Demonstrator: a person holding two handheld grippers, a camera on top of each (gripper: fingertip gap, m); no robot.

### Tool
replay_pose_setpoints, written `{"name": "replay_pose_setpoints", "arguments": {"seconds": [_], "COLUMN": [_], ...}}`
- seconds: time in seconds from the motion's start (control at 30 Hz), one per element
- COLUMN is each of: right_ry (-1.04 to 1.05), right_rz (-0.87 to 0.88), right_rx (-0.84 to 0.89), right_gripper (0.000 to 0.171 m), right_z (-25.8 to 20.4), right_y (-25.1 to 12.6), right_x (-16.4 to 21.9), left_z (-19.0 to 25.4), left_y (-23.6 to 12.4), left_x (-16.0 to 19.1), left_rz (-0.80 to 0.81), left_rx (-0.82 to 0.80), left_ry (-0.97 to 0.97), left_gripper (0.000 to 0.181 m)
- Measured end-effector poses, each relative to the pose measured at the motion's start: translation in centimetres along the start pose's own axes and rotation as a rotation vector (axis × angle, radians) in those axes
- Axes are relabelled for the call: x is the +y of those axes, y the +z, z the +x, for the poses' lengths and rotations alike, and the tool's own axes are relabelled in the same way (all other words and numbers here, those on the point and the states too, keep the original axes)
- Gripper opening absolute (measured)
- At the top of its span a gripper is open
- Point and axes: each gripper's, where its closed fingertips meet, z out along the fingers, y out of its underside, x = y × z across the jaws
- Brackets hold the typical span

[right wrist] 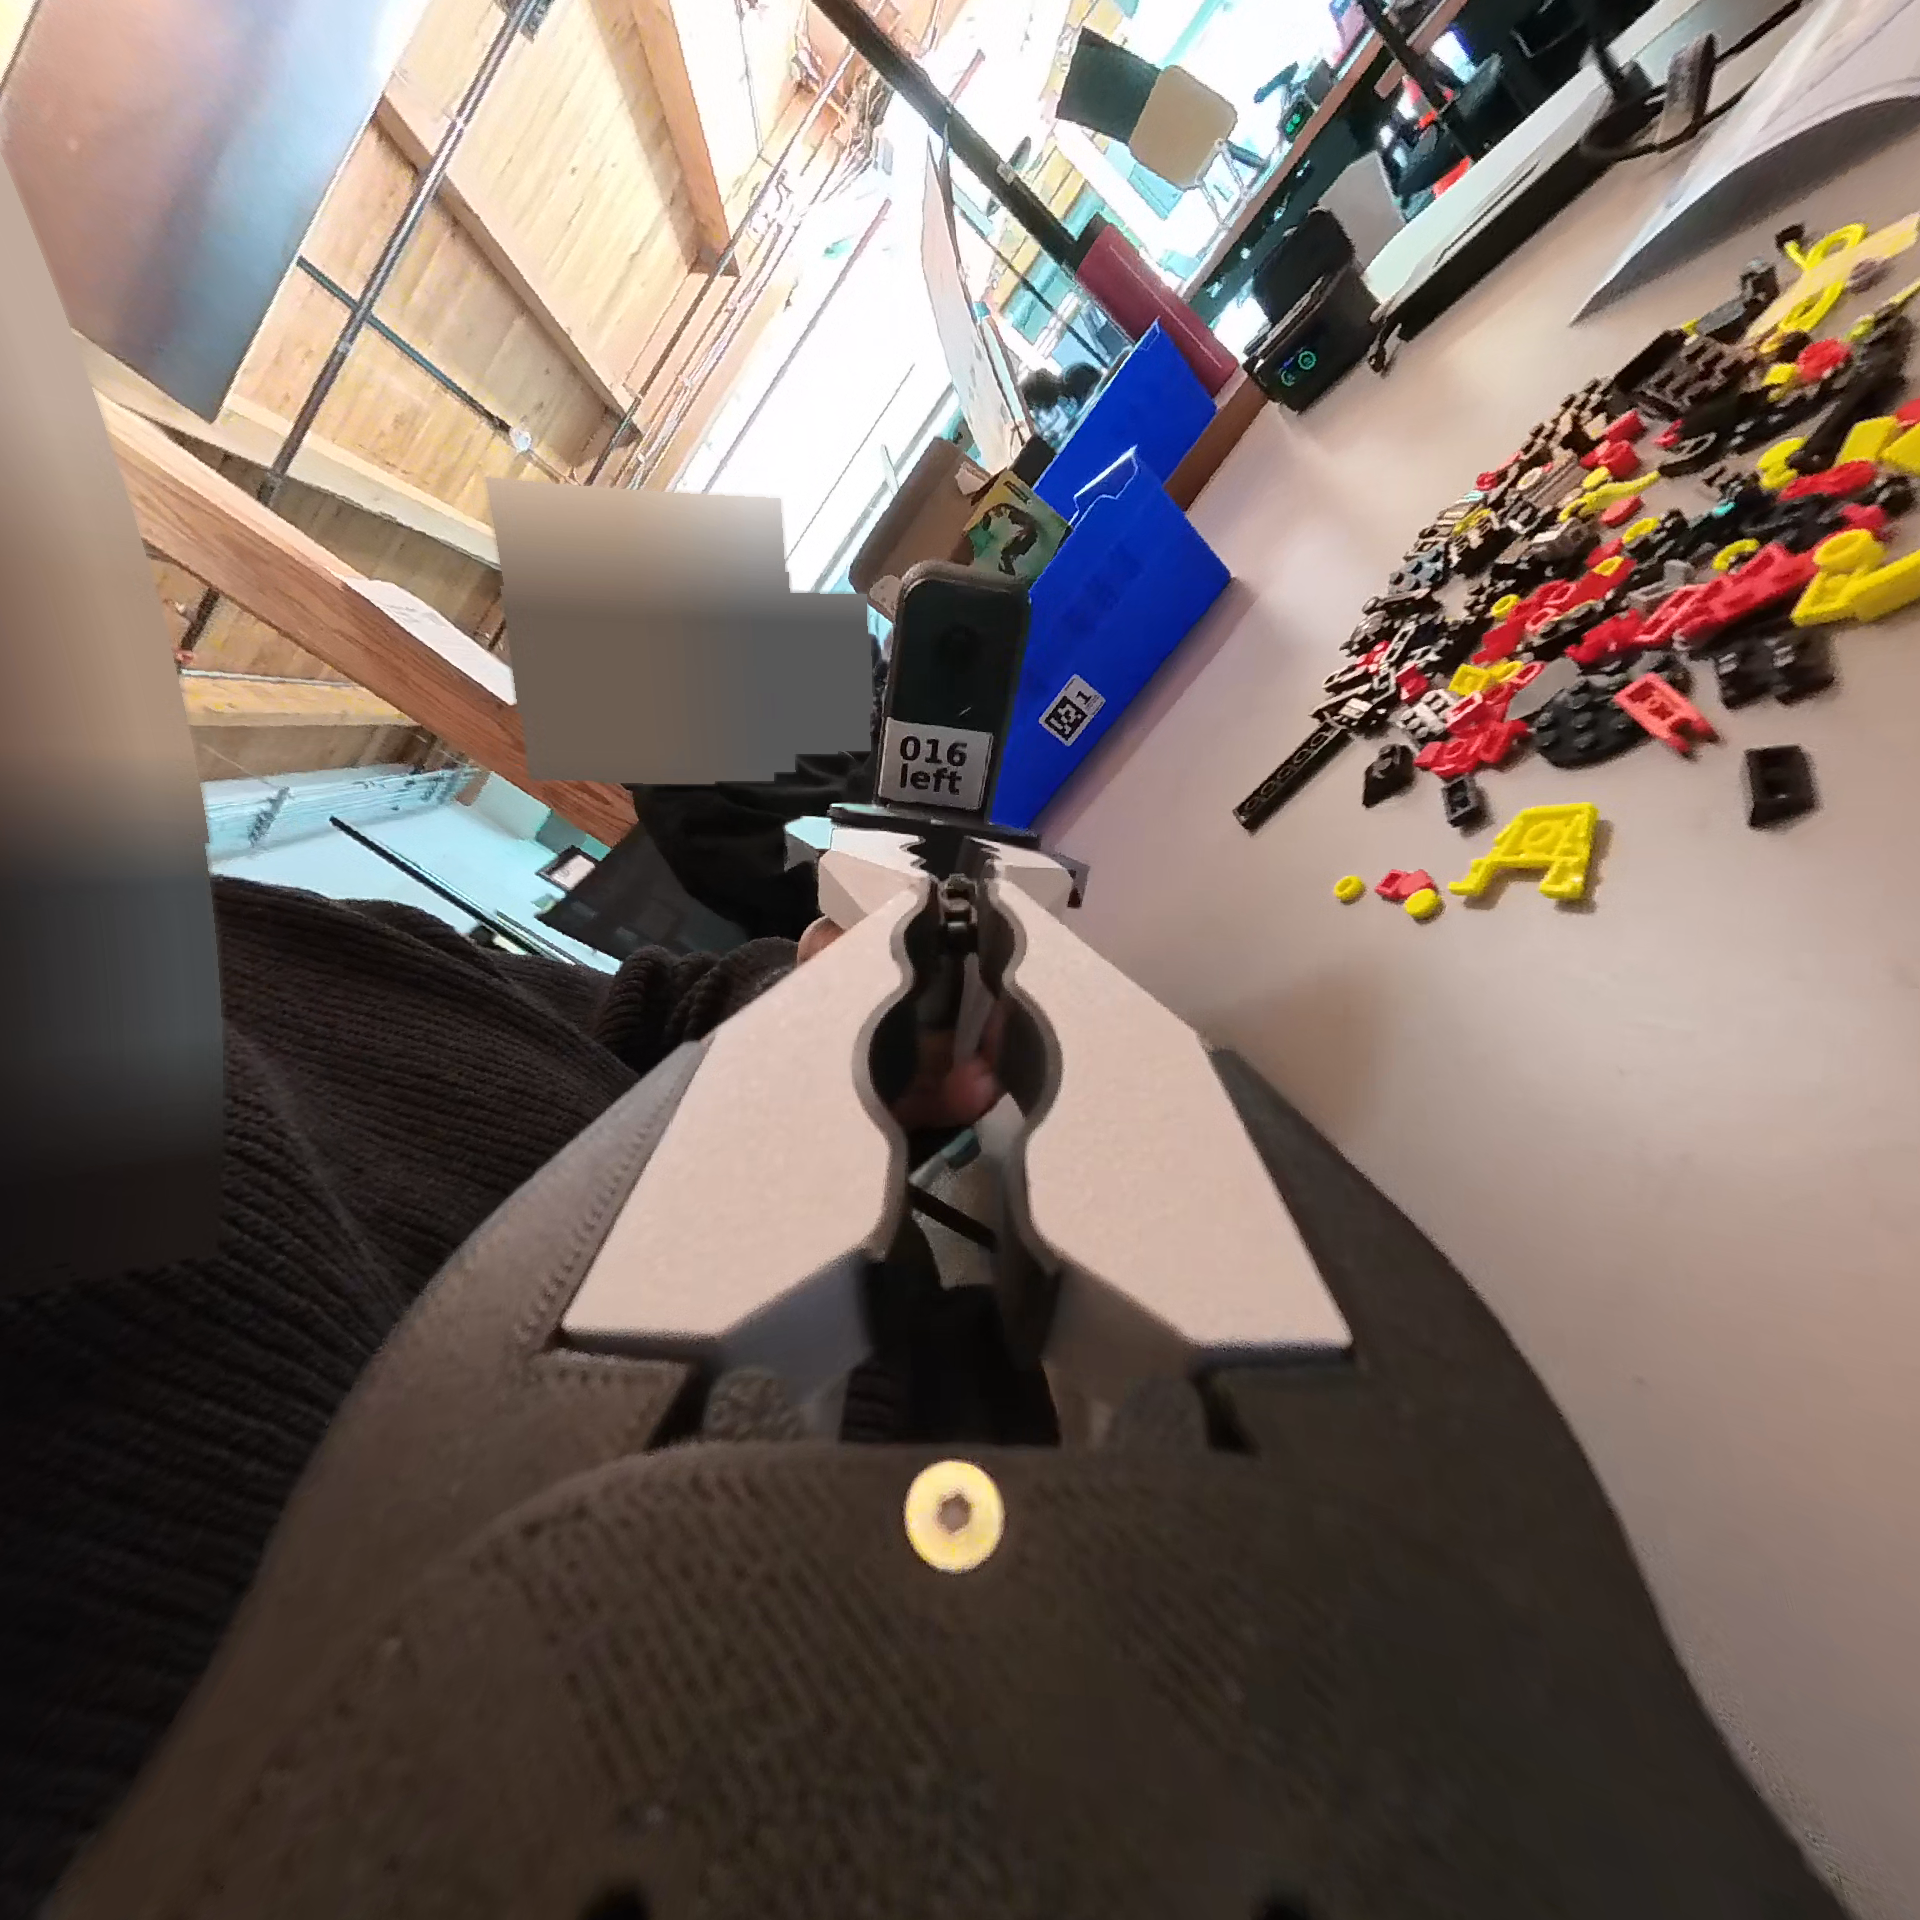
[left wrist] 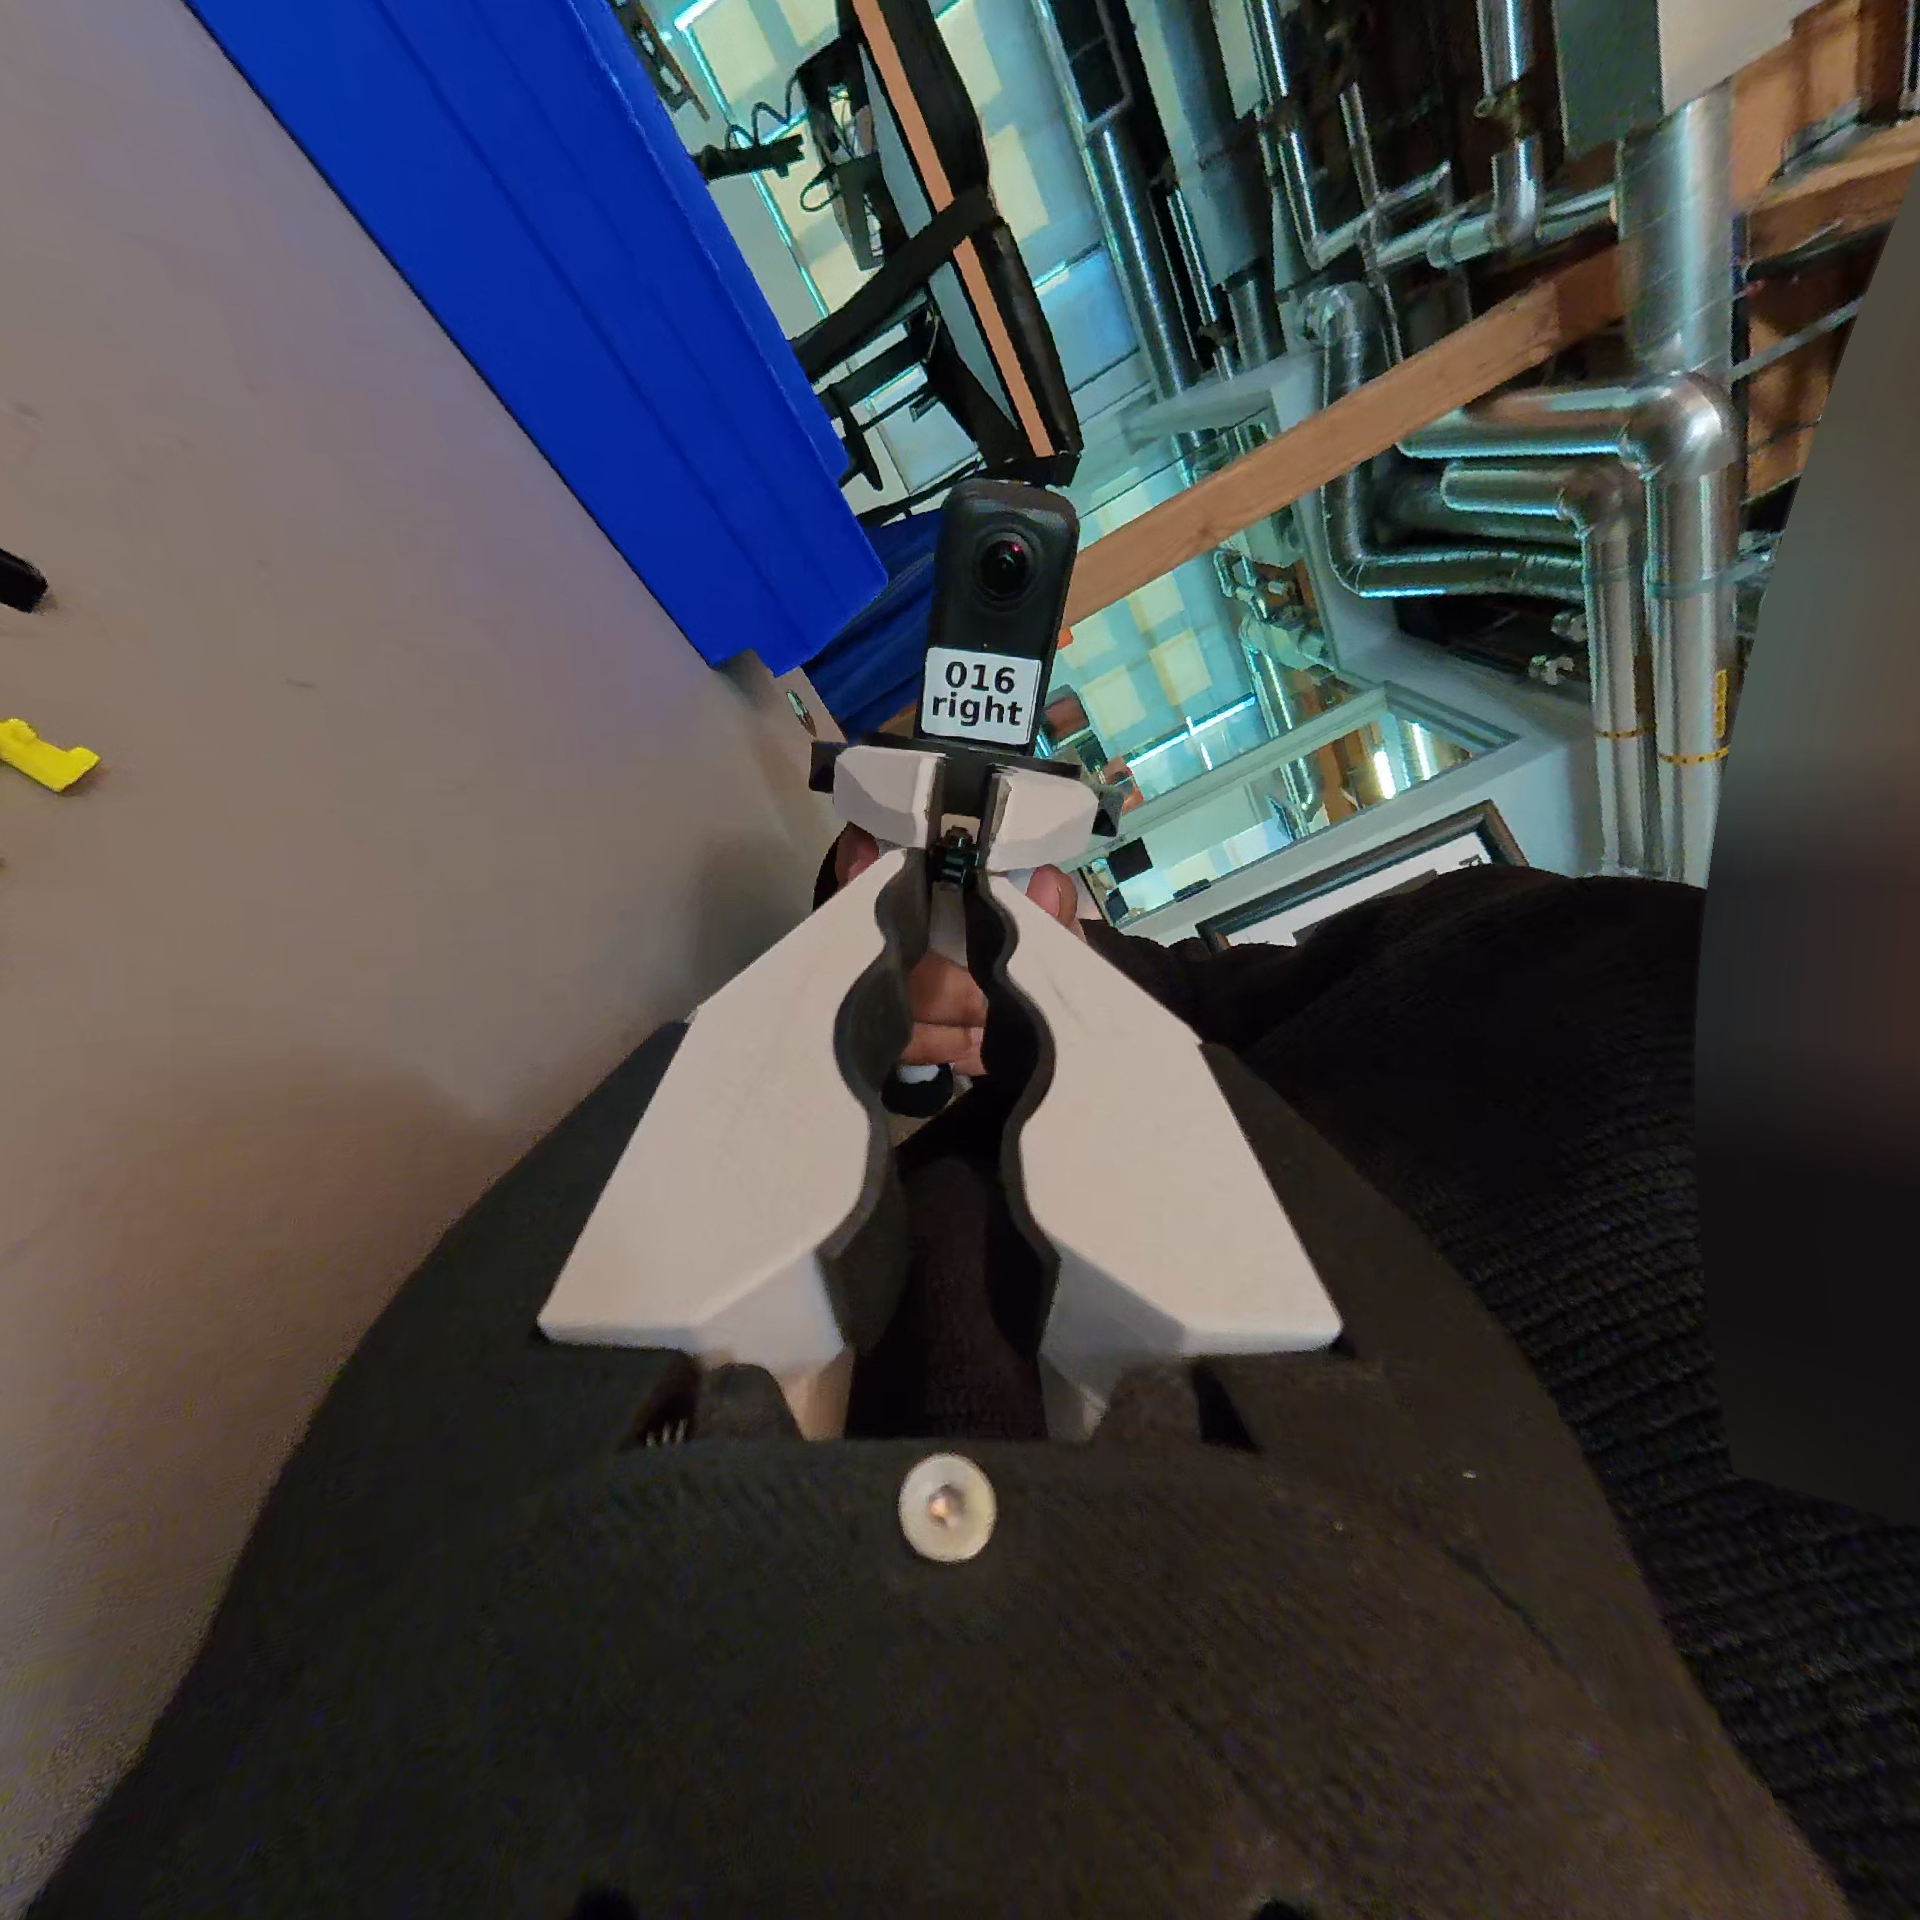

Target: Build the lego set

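Note:
My two grippers meet tip to tip, held up above the table [right wrist: 1455, 1195]. In the left wrist view, my left gripper [left wrist: 951, 883] is shut on a small black lego piece [left wrist: 951, 858], with the right gripper [left wrist: 961, 816] directly beyond it. In the right wrist view, my right gripper [right wrist: 951, 930] is shut on a small dark piece [right wrist: 951, 900], with the left gripper [right wrist: 940, 862] facing it. I cannot tell whether this is one piece or two joined pieces. A pile of black, red and yellow lego pieces [right wrist: 1621, 582] lies on the table to the right.
A yellow plate [right wrist: 1538, 852] and small loose bits lie nearer than the pile. A yellow piece [left wrist: 47, 753] lies at the left edge. Blue bins [right wrist: 1112, 623] stand at the table's far side. An open booklet [right wrist: 1766, 125] lies behind the pile. A person's dark sleeve [left wrist: 1455, 1091] is close by. Both grippers' tips are close together, under 4 cm apart. The yellow plate [right wrist: 1538, 852] sits 12 cm or so from the ends of my right fingers.

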Motion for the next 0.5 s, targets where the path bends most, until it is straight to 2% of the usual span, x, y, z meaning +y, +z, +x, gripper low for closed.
{"name": "replay_pose_setpoints", "arguments": {"seconds": [0.23, 0.27, 0.3, 0.37, 0.4, 0.5], "right_ry": [0.039, 0.051, 0.081, 0.026, -0.035, -0.013], "right_rz": [0.047, 0.062, 0.182, 0.280, 0.270, 0.279], "right_rx": [0.012, 0.009, 0.007, 0.091, 0.150, 0.130], "right_gripper": [0.005, 0.006, 0.006, 0.005, 0.005, 0.005], "right_z": [0.4, 0.5, 0.7, 2.3, 3.0, 2.7], "right_y": [-0.2, -0.3, -1.3, -4.1, -5.2, -5.8], "right_x": [-0.7, -0.9, -3.0, -6.2, -6.7, -6.7], "left_z": [-0.2, -0.4, -1.1, -0.7, 0.0, -0.2], "left_y": [0.3, 0.4, 0.5, 1.0, 1.1, 0.8], "left_x": [-0.3, -0.2, 1.2, 2.7, 2.1, 0.9], "left_rz": [0.032, 0.027, -0.039, -0.070, -0.043, -0.035], "left_rx": [0.015, 0.005, -0.039, -0.019, 0.011, -0.023], "left_ry": [-0.042, -0.042, -0.014, -0.052, -0.062, 0.042], "left_gripper": [0.007, 0.000, 0.000, 0.000, 0.000, 0.000]}}
